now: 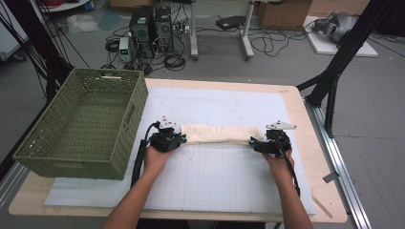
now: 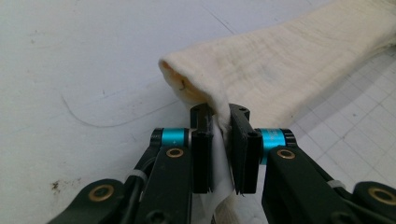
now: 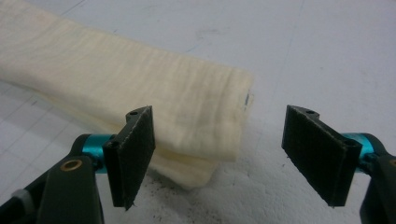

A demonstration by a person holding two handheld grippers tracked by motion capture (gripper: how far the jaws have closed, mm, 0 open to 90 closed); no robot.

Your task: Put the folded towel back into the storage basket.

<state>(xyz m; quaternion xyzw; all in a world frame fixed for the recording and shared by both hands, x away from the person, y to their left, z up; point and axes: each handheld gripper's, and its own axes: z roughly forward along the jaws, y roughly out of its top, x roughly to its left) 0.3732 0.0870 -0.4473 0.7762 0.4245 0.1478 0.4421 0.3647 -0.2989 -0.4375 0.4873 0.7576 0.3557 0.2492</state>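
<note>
Cables, computer towers and cardboard boxes clutter the grey floor beyond a wooden table (image 1: pixel 313 143) covered by a white gridded mat (image 1: pixel 215 176), seen from the high view. On the mat lies a cream cloth (image 1: pixel 217 134), folded into a long narrow band running left to right near the centre. At the table's left stands a green woven basket (image 1: pixel 33 157) with nothing visible inside. A person's forearms reach in from the near edge: the left gripper (image 1: pixel 179 139) sits at the band's left end, the right gripper (image 1: pixel 256 143) at its right end.

From the left gripper view, the left gripper (image 2: pixel 219 140) has its jaws pinched tight on the cloth (image 2: pixel 289 65), a corner of fabric squeezed between the black pads and lifted slightly off the mat while the rest of the band stretches away to the far right.

From the right gripper view, the right gripper (image 3: pixel 217 154) stands with its jaws spread wide, one on either side of the band's end, neither pad pressing the cloth (image 3: pixel 140 107). Layered edges show at that end.

Judged from this, the lengthwise folding looks done and one end is secured. Remaining, it seems, is for the right gripper to take its end, fold the band shorter, and perhaps move it to the basket.
</note>
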